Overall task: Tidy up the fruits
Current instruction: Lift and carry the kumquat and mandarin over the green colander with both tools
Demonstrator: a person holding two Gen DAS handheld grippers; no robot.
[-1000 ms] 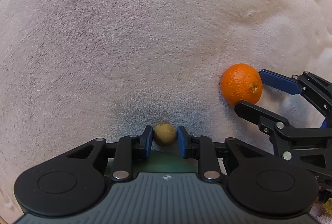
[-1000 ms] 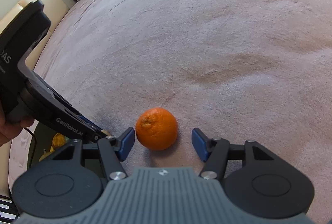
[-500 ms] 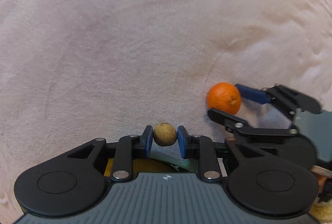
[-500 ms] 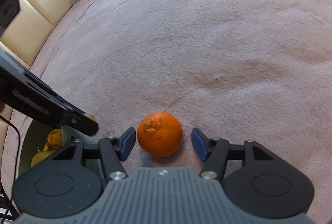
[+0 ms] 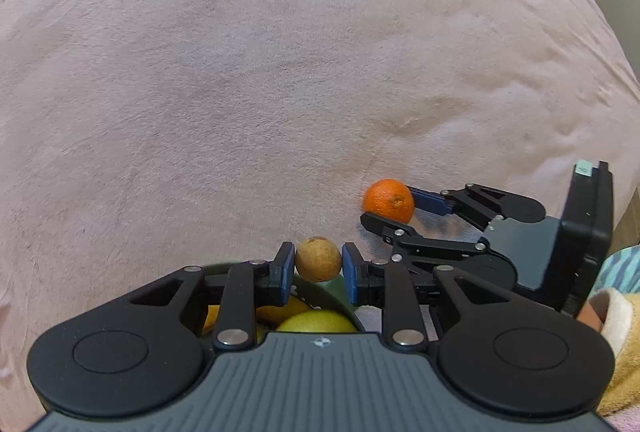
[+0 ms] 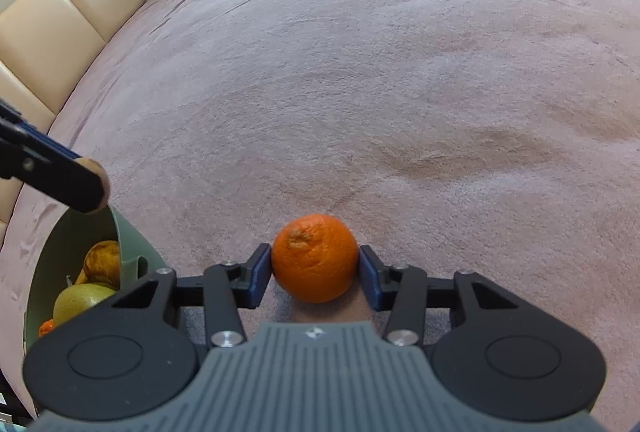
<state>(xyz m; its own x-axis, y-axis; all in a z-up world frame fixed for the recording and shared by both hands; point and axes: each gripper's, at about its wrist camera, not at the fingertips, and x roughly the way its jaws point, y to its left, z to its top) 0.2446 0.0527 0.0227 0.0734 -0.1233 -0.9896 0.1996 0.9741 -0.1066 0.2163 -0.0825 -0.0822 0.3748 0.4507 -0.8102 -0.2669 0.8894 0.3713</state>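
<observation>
A: Left first; what could go wrong there?

B: The left claw (image 5: 319,267) is clamped on a small brown fruit (image 5: 318,259), held in the air above the far rim of the green bowl (image 6: 129,232); the fruit is round and only pinched at its sides, so I judge it could slip or roll out, and if let go this near the rim it might bounce off onto the pink cloth (image 5: 240,72) rather than land inside.

A: And what is in the bowl?

B: A yellow-green fruit (image 6: 82,302), a brownish one (image 6: 103,262) and a bit of something orange; a dropped fruit could knock against them; that is a guess, not a thing seen.

A: Now the right side.

B: The right claw (image 6: 315,268) is narrowed around the orange (image 6: 315,258); both blue pads sit against its sides, left and right, with the orange squarely between the fingers and resting on the cloth, just right of the bowl; whether the squeeze is firm I cannot tell.

A: The risk?

B: A loose hold on a round skin, so it may roll free on lifting; the two claws are also close together, and could bump over the bowl.
</observation>
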